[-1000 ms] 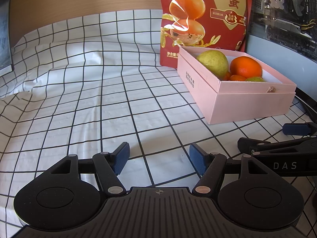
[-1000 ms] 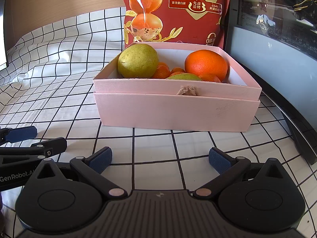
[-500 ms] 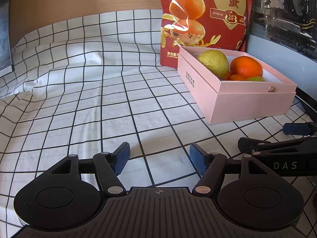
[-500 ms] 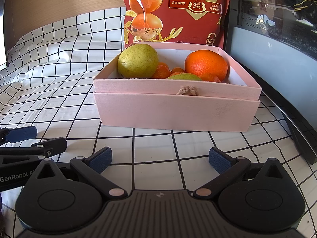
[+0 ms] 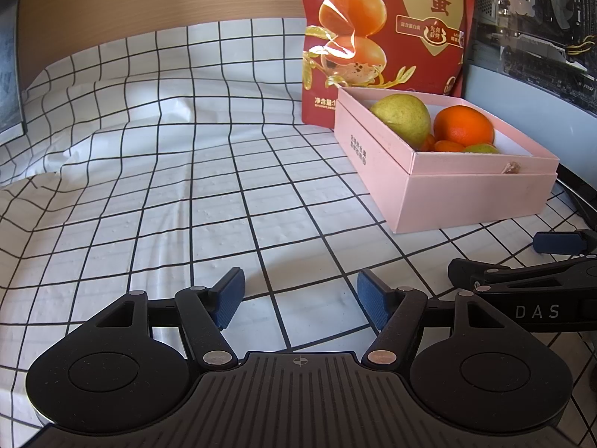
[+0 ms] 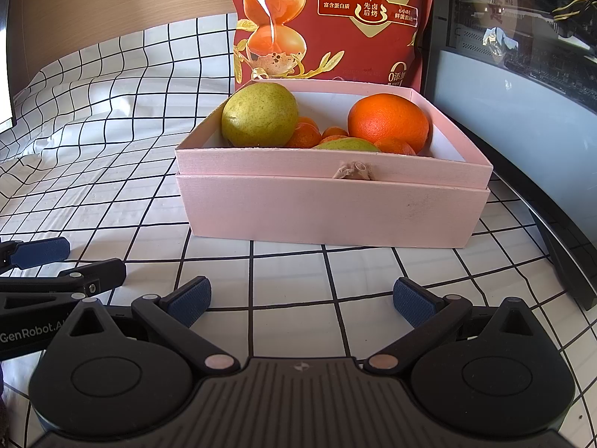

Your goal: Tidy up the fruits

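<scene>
Right wrist view: a counter (image 6: 112, 186) draped in white cloth with a black grid fills the frame, and a tall red snack bag (image 6: 328, 18) printed with eggs stands at top centre against a wood-grain wall. Directly in front of the bag, at mid-frame, sits an open pink box (image 6: 332, 209) holding the fruit. Inside, a green pear (image 6: 259, 114) lies at the left and a large orange (image 6: 388, 121) at the right, with several small tangerines (image 6: 304, 135) between them and a second green pear (image 6: 345, 145) low against the near wall. The right gripper (image 6: 300, 295) hovers at the bottom of the frame just short of the box, its blue-padded jaws wide apart with nothing between them. In the left wrist view the left gripper (image 5: 300, 293) sits at bottom centre over bare cloth, its jaws likewise apart and empty, with the box at the right of the frame.
</scene>
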